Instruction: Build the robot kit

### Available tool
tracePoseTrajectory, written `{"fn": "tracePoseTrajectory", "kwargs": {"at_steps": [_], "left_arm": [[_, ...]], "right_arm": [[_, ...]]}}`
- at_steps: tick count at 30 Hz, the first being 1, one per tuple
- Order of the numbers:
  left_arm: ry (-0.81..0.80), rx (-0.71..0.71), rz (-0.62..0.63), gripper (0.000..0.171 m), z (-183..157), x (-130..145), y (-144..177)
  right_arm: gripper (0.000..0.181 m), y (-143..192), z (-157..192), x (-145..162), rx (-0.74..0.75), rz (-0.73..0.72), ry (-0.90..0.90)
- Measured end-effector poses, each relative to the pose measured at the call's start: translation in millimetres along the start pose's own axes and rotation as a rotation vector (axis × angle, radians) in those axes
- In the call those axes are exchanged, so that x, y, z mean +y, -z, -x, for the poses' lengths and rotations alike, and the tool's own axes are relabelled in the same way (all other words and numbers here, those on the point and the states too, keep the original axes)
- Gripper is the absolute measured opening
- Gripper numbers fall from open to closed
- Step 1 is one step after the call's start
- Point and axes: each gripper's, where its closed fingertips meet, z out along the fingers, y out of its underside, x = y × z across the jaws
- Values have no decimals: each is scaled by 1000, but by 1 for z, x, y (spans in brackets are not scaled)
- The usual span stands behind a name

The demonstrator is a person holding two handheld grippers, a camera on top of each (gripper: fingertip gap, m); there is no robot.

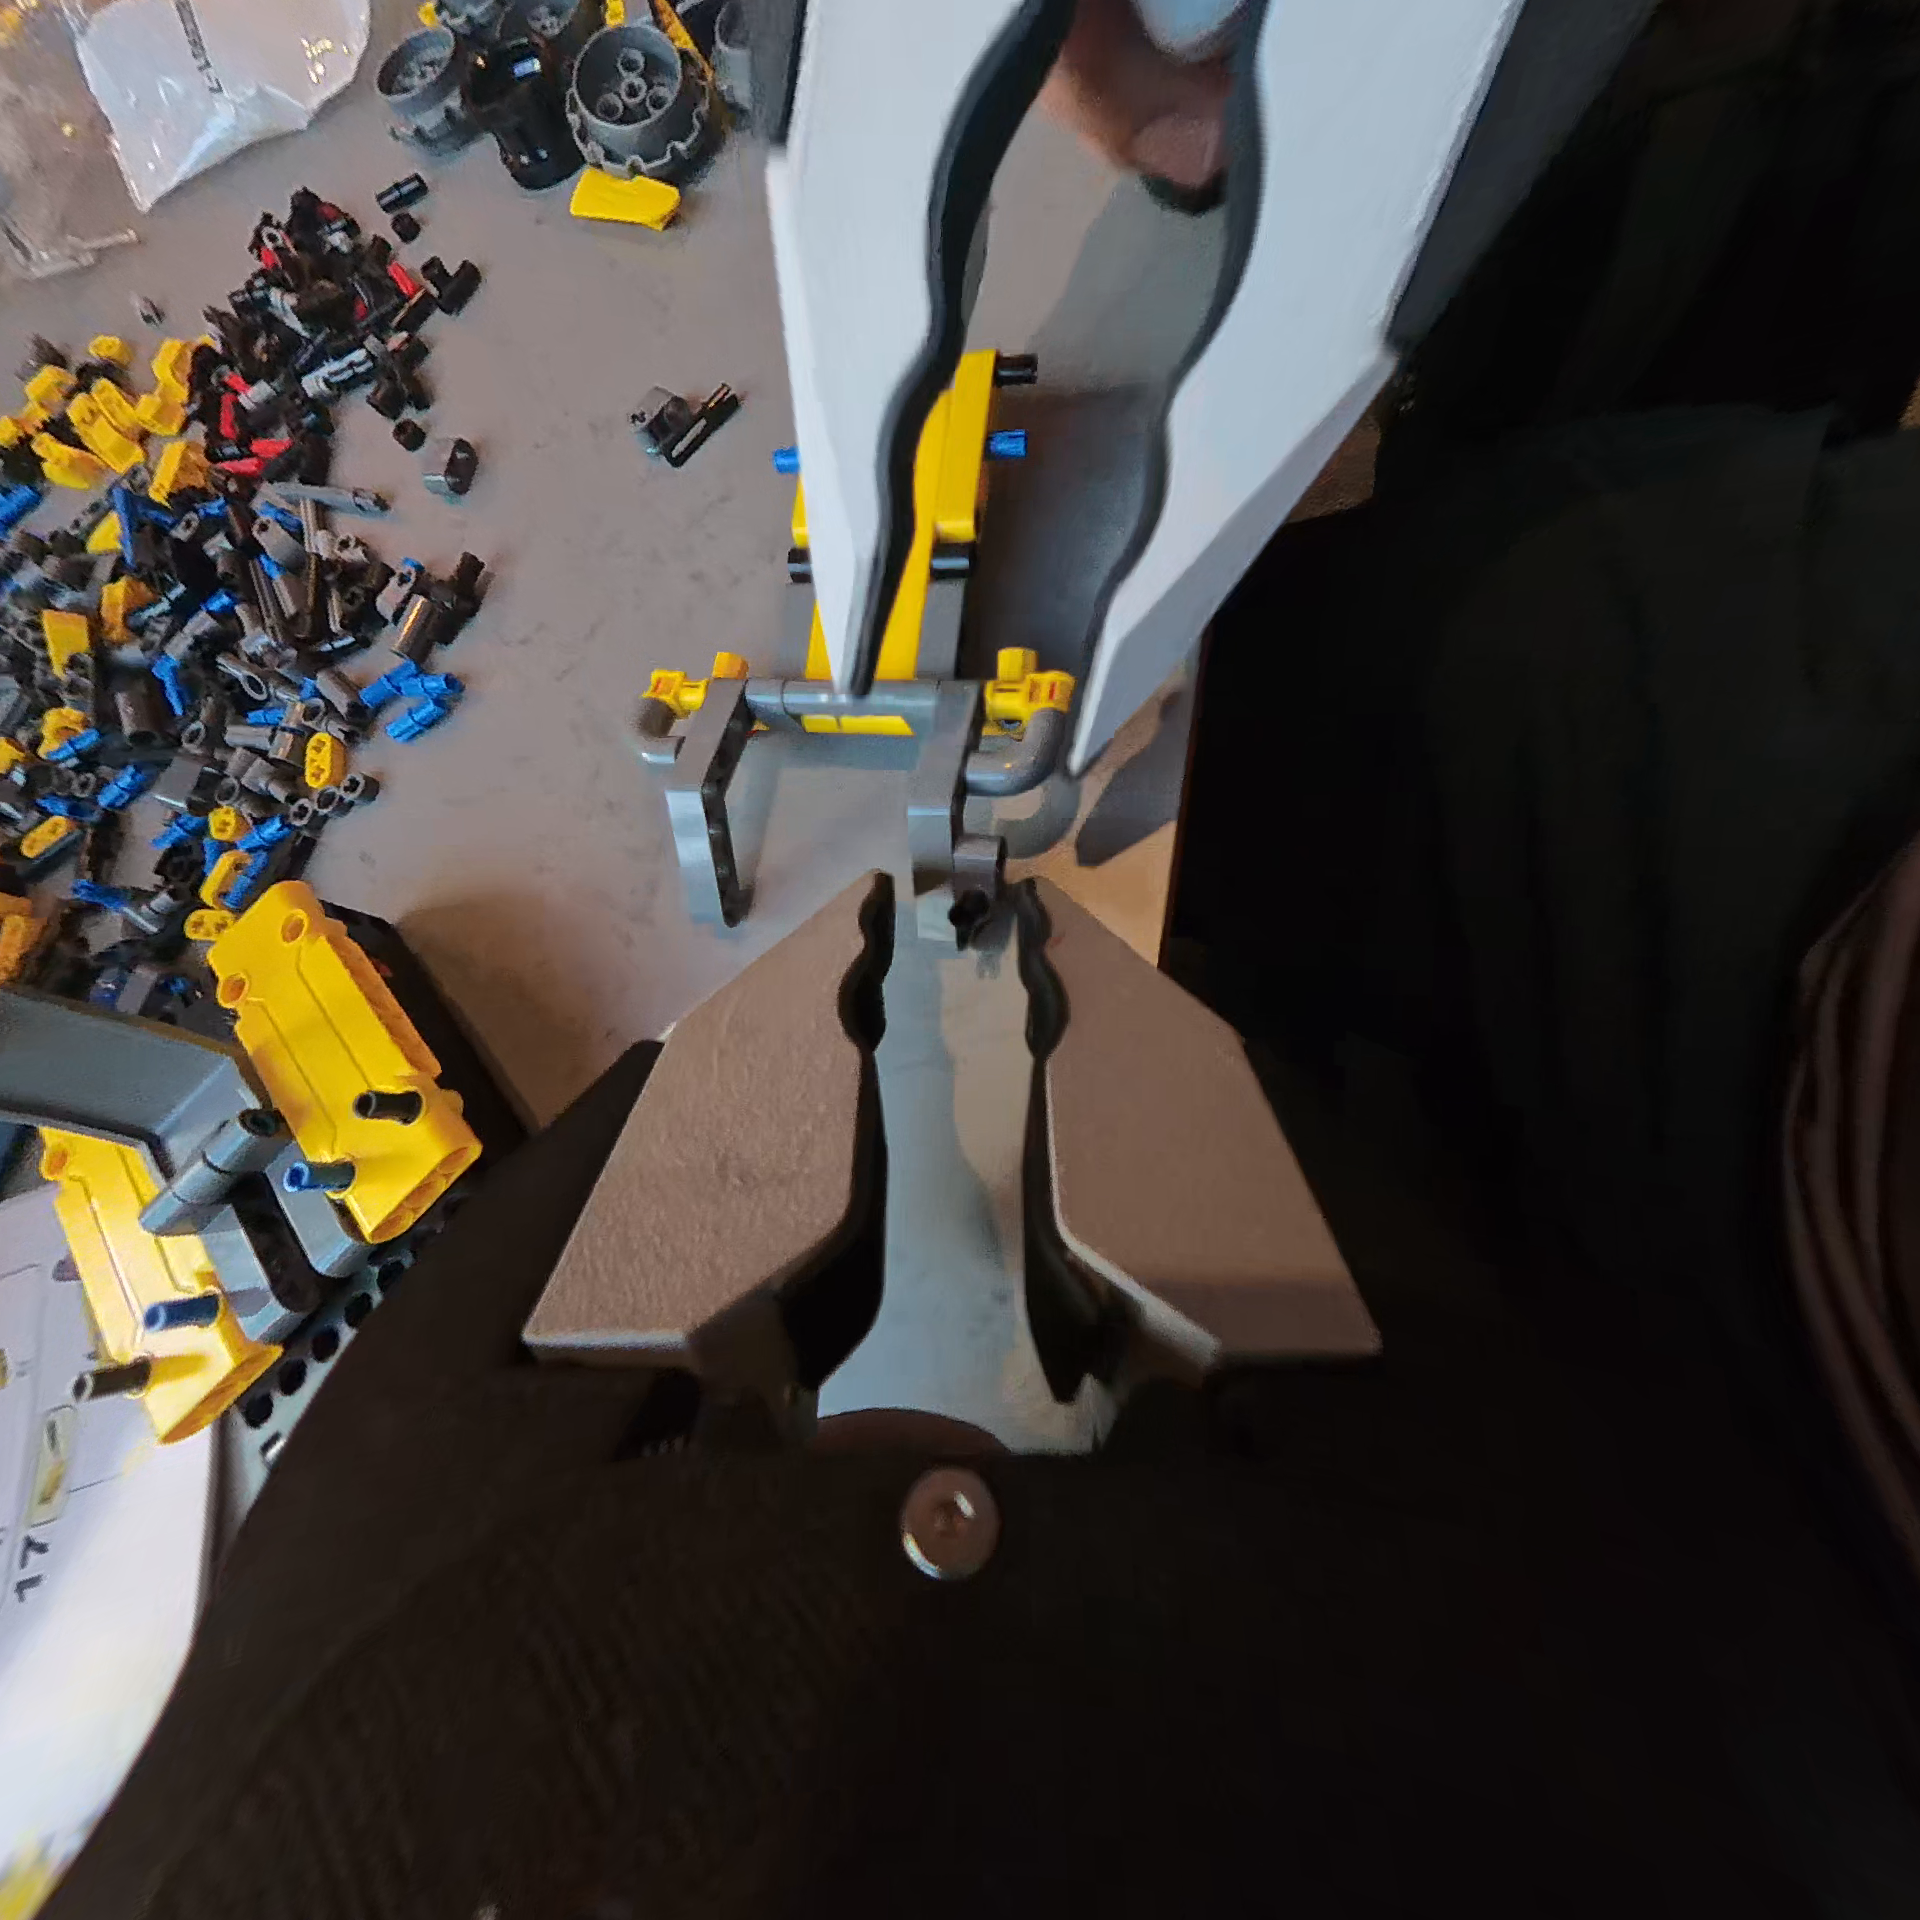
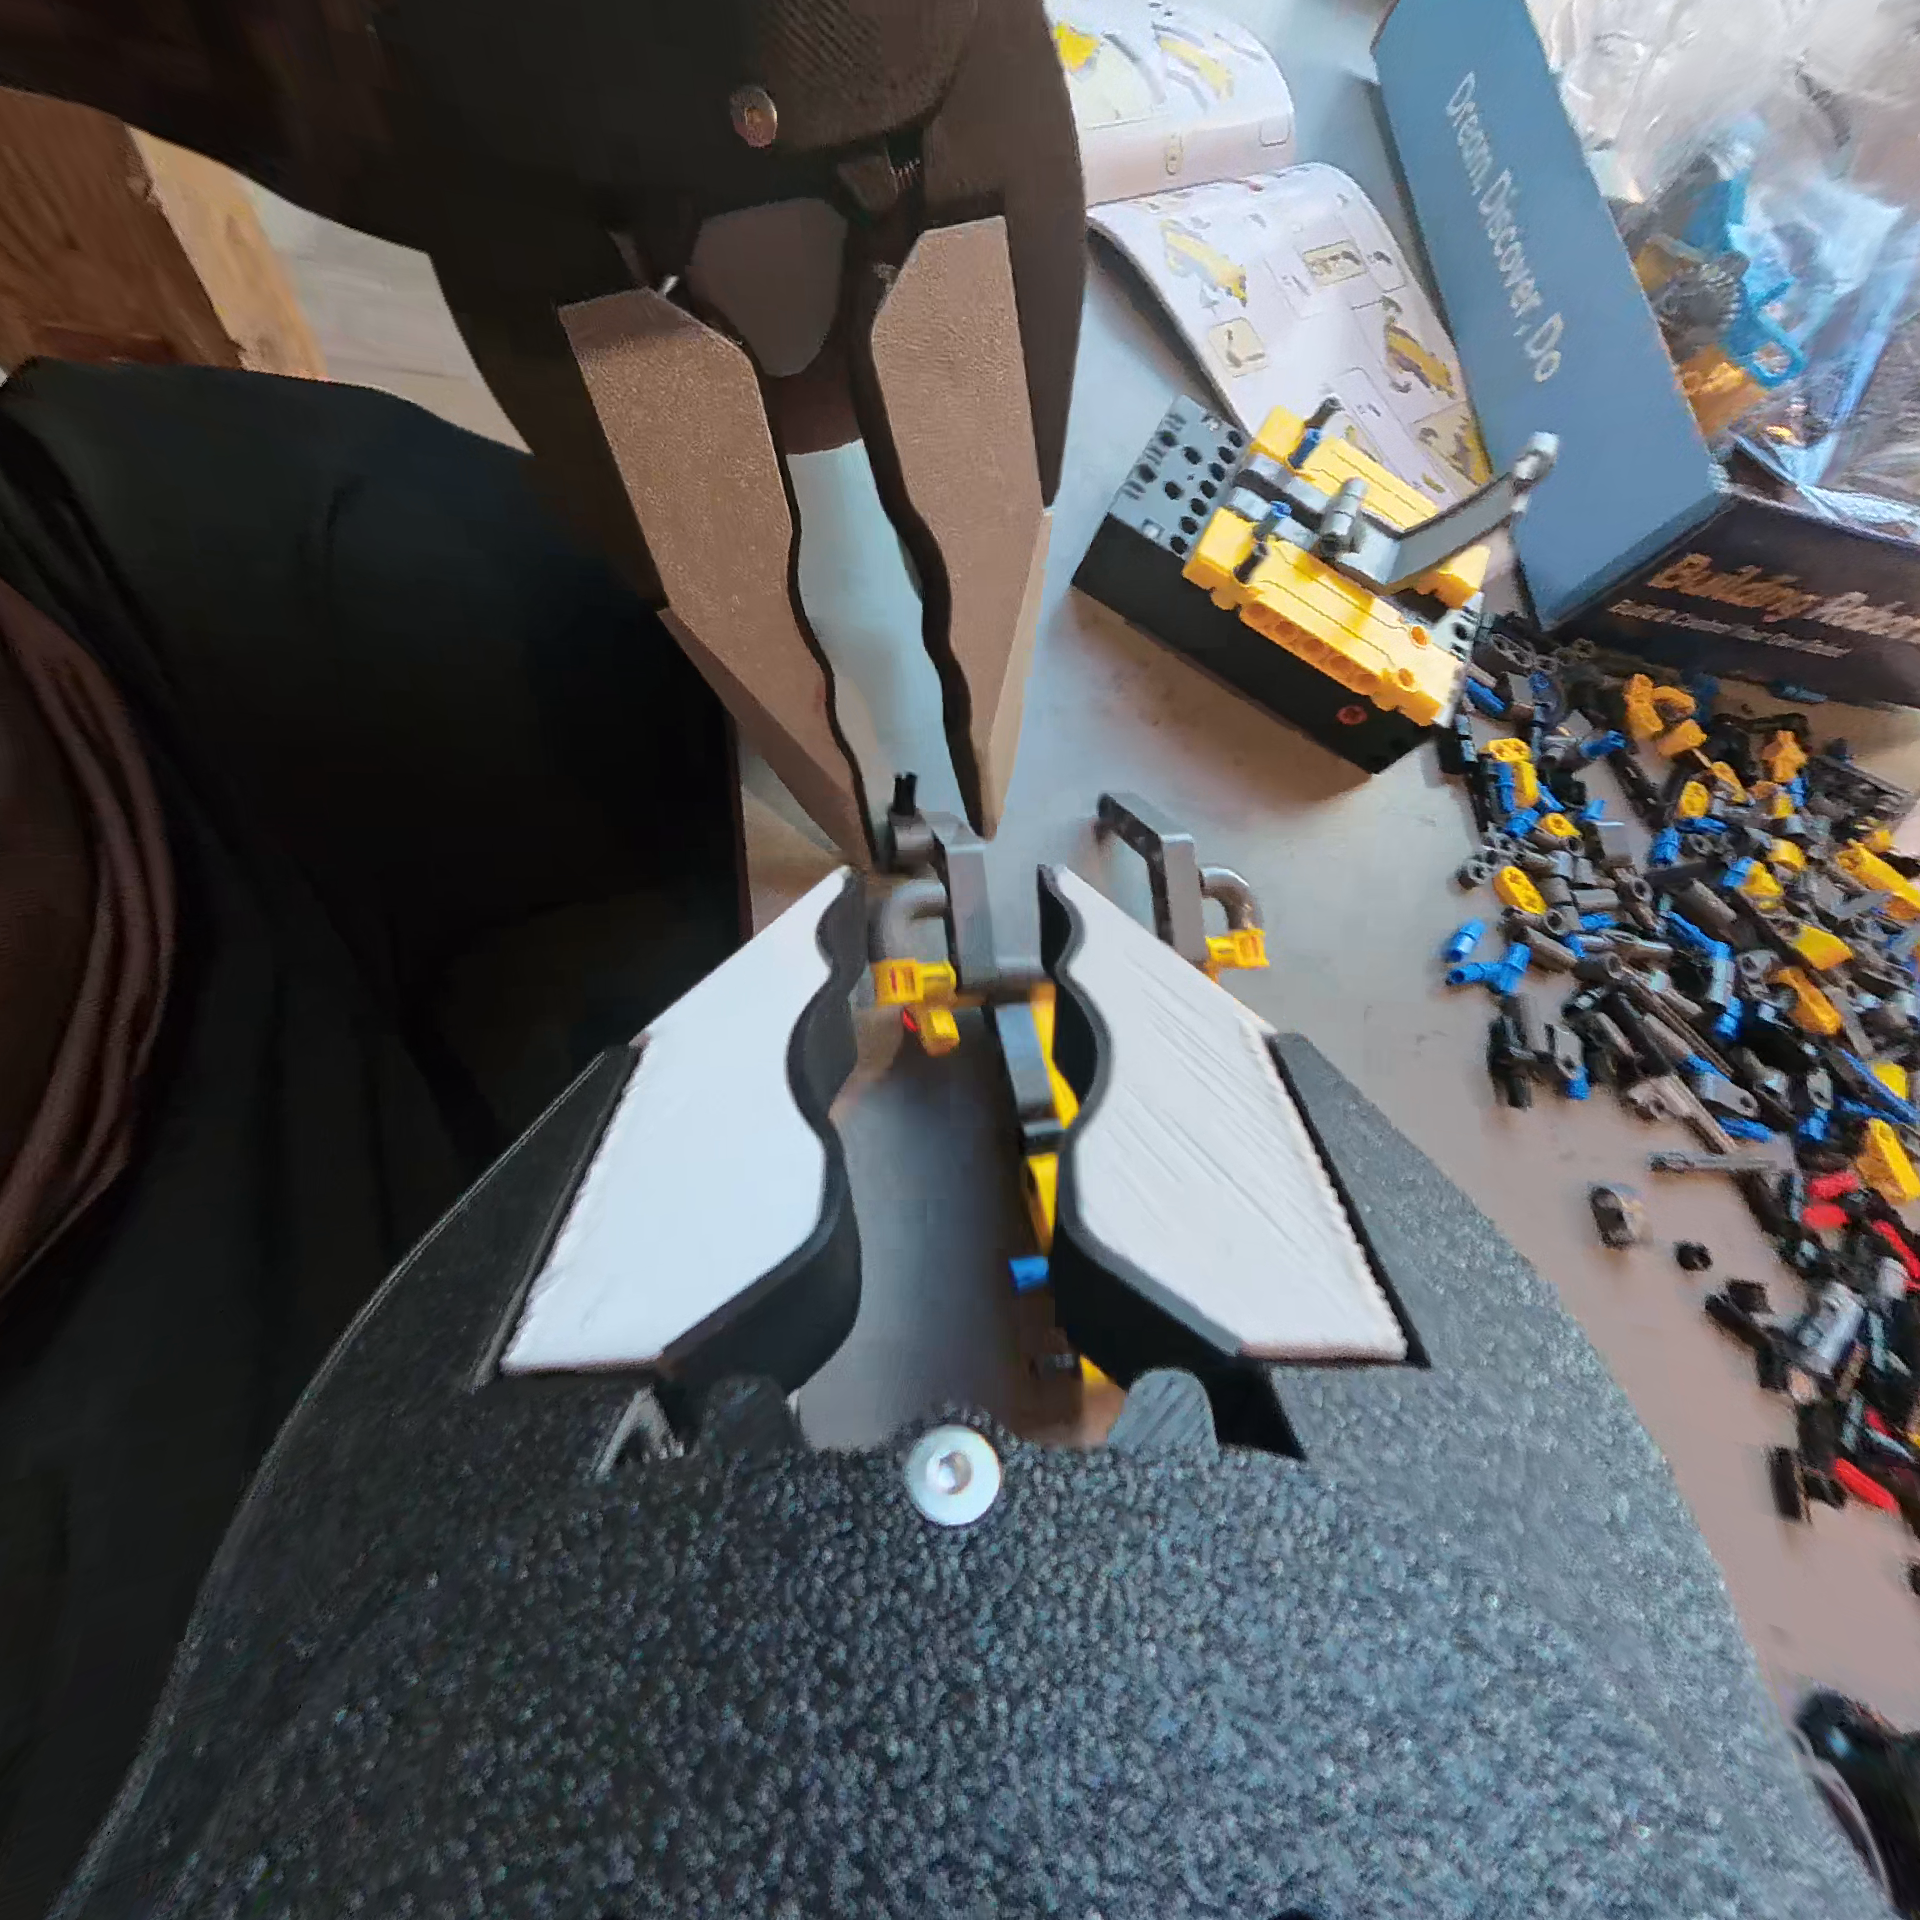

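Observation:
A small assembly of grey frame beams (image 1: 717, 810) and a yellow beam (image 1: 961, 457) lies on the grey table near its edge. It also shows in the right wrist view (image 2: 977, 914). My left gripper (image 1: 956, 904), with brown fingers, is open by a narrow gap. Its tips sit on either side of a dark grey connector with a black pin (image 1: 975, 868) at the assembly's near end; contact is unclear. My right gripper (image 2: 945, 883), with white fingers, is open wide and straddles the assembly from the opposite side. The yellow beam lies close to one of its fingers (image 2: 1174, 1122).
A big pile of loose black, blue, yellow and red parts (image 1: 208, 623) covers the table to one side. A yellow and black block build (image 2: 1330, 592), an instruction booklet (image 2: 1278, 270), a blue box (image 2: 1507, 312) and grey wheel hubs (image 1: 623, 104) stand beyond. A person's dark clothing (image 1: 1558, 831) lies past the table edge. Only a small space, under 4 cm, lies between the two pairs of fingers.

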Motion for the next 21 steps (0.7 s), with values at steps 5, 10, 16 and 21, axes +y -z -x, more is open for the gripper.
{"fn": "tracePoseTrajectory", "kwargs": {"at_steps": [5, 10, 16, 21], "left_arm": [[56, 31, 4, 25, 0, 4, 4], [103, 10, 22, 29, 1, 6, 5], [214, -5, 59, 26, -6, 11, 11], [238, 17, 36, 13, -4, 4, 2]], "right_arm": [[36, 54, -29, 22, 82, -5, -204], [40, 78, -52, 77, 99, 65, -604], [47, 64, -37, 78, -79, 21, -852], [40, 50, -29, 68, -187, 6, -938]]}}
